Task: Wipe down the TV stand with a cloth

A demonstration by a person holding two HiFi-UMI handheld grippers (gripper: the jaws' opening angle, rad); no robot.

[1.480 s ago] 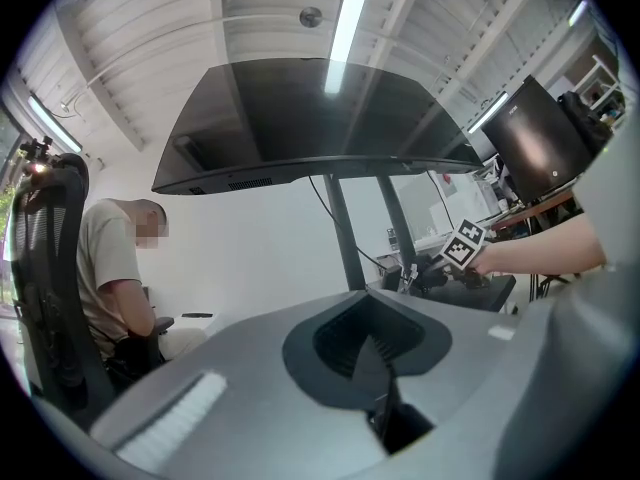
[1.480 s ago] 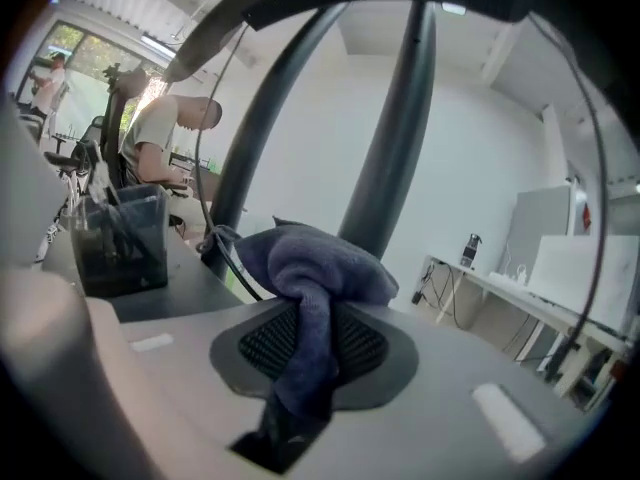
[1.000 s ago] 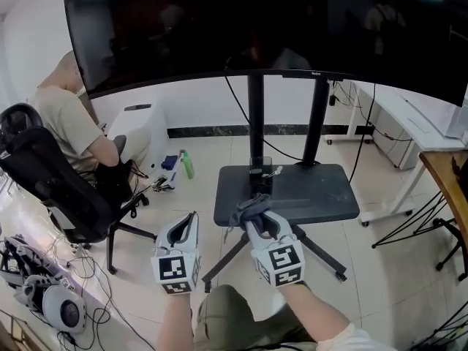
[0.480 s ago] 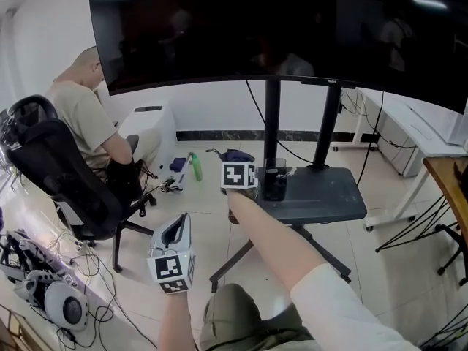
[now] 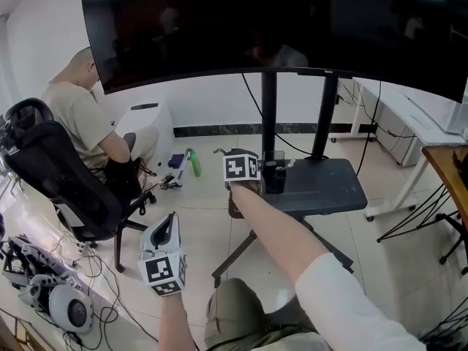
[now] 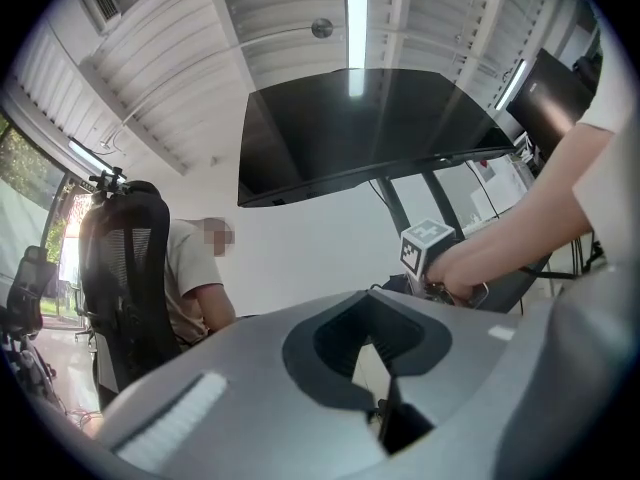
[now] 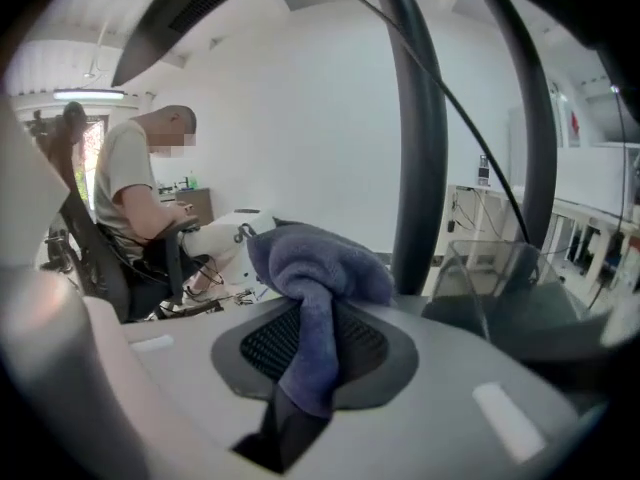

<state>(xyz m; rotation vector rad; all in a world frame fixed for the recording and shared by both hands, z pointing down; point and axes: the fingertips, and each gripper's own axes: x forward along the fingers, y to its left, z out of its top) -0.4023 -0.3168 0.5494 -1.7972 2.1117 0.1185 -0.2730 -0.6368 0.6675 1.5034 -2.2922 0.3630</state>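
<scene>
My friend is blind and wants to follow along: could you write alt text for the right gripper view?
The right gripper has its two grey jaws shut on a blue-grey cloth, which bunches up above them. Behind rise the black posts of the TV stand, with a clear container beside them; a seated person is at far left.

The cloth point(image 7: 320, 268) is coloured a dusky blue. The right gripper point(image 7: 318, 353) is finished in pale grey, its fingers point(image 7: 180, 363) padded in black mesh. Black-and-white square markers are borne by the left gripper point(image 5: 167, 224). The TV stand point(image 5: 329, 185) is painted dark grey, and a bottle point(image 5: 194, 165) is coloured green.
</scene>
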